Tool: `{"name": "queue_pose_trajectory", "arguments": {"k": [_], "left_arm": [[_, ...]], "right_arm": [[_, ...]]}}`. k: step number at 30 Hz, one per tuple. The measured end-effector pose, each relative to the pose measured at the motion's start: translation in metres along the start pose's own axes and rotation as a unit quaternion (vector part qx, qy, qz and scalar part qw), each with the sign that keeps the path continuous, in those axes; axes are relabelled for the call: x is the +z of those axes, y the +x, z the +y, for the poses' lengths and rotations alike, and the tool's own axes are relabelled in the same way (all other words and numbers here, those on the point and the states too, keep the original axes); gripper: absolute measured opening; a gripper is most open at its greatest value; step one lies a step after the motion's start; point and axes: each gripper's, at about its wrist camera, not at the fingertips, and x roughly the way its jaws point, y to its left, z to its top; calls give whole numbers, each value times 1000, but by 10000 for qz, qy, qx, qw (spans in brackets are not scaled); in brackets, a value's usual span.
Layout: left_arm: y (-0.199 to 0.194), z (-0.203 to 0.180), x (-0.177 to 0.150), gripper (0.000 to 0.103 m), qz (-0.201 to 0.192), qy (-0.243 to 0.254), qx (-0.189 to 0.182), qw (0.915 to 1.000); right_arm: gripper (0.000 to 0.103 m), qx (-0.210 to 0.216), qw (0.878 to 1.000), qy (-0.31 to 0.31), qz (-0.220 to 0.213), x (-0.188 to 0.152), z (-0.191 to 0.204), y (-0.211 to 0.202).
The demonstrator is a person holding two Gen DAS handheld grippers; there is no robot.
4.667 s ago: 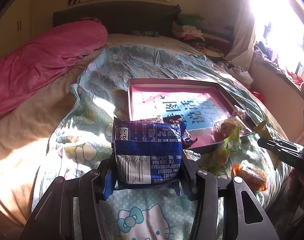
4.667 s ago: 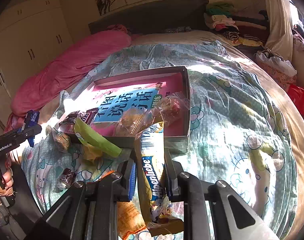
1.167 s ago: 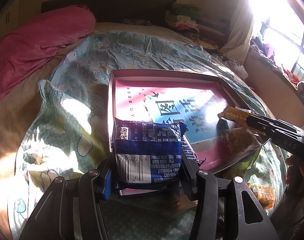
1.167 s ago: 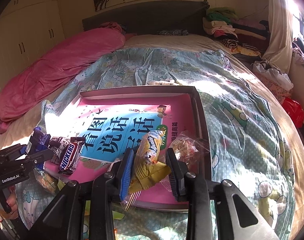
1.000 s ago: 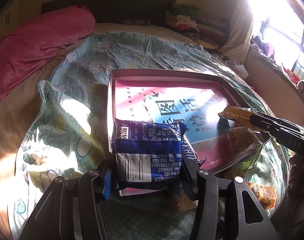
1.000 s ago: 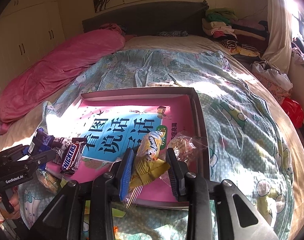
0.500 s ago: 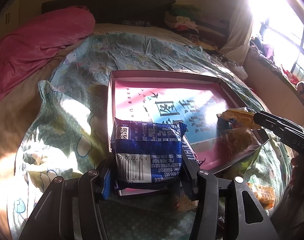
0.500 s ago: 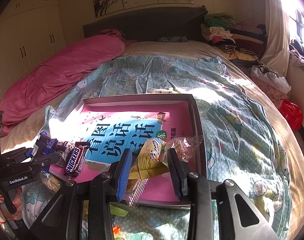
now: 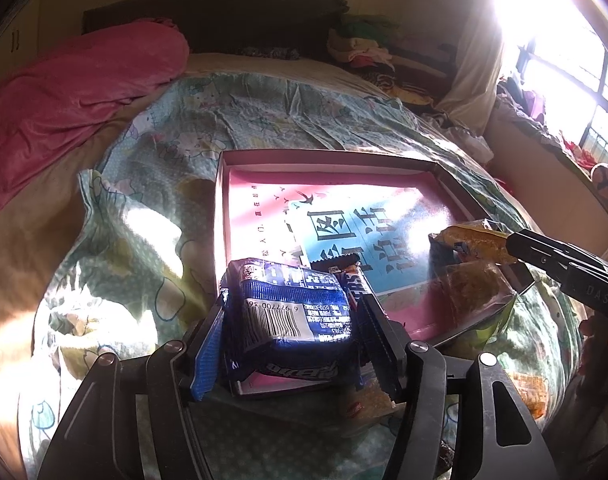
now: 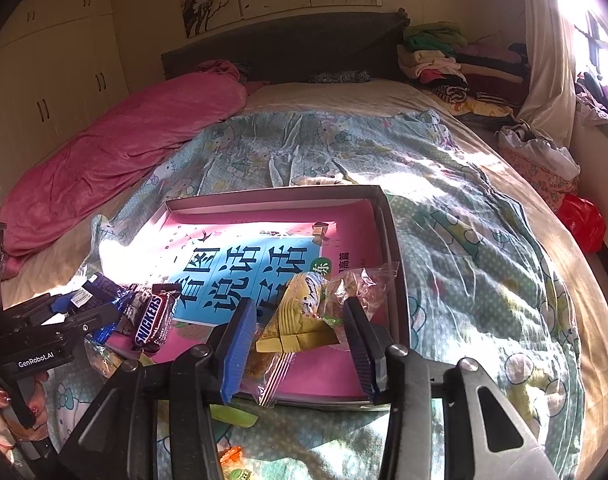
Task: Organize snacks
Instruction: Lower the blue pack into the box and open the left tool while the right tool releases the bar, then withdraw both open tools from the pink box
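The near end of the blue biscuit pack (image 9: 292,316) is hidden behind the left gripper (image 9: 294,330), & whether its pads are yet clear of the pack cannot be told from the left wrist view. The pack's lower edge is lost in shadow. Glare from the window (image 9: 552,32) washes out the print on the pink box (image 9: 220,216). The loose snacks on the bedspread (image 10: 464,240) below the box are cut off by the right gripper's frame.

Vs. a sec ago, the left jaws are opening & the pack is seen sagged at the box's near-left corner, beside a Snickers bar (image 10: 154,318). The right gripper (image 10: 294,332) is opening too: the yellow snack pack (image 10: 300,320), pinched before, is now lying loose between the spread fingers, atop a clear cellophane bag (image 10: 360,284) at the box's near-right corner.

A pink quilt (image 10: 116,152) is seen far left; folded clothes (image 10: 436,56) are stacked by the headboard.
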Motion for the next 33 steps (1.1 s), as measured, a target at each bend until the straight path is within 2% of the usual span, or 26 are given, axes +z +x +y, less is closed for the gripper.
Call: {"name": "queue_pose_trajectory", "arguments": {"k": [10, 13, 18, 20, 28, 33], "left_arm": [[-5, 5, 3, 69, -79, -155, -122, 9998], [-7, 6, 4, 69, -113, -193, -135, 9997], [-16, 8, 8, 71, -302, -218, -135, 9992], [-19, 9, 9, 76, -354, -234, -144, 9990], [-30, 8, 13, 77, -563, -189, -111, 9982], [-36, 6, 13, 78, -643, -171, -187, 9976]], "right_arm": [[47, -45, 10000, -1, -23, 1, 1, -1], [51, -69, 10000, 9, -50, 1, 1, -2], [55, -82, 9999, 47, -94, 2, -1, -5], [55, -101, 9999, 47, -122, 3, -1, -6], [56, -110, 9997, -8, -216, 4, 2, -10], [61, -124, 9994, -70, -314, 6, 6, -15]]}}
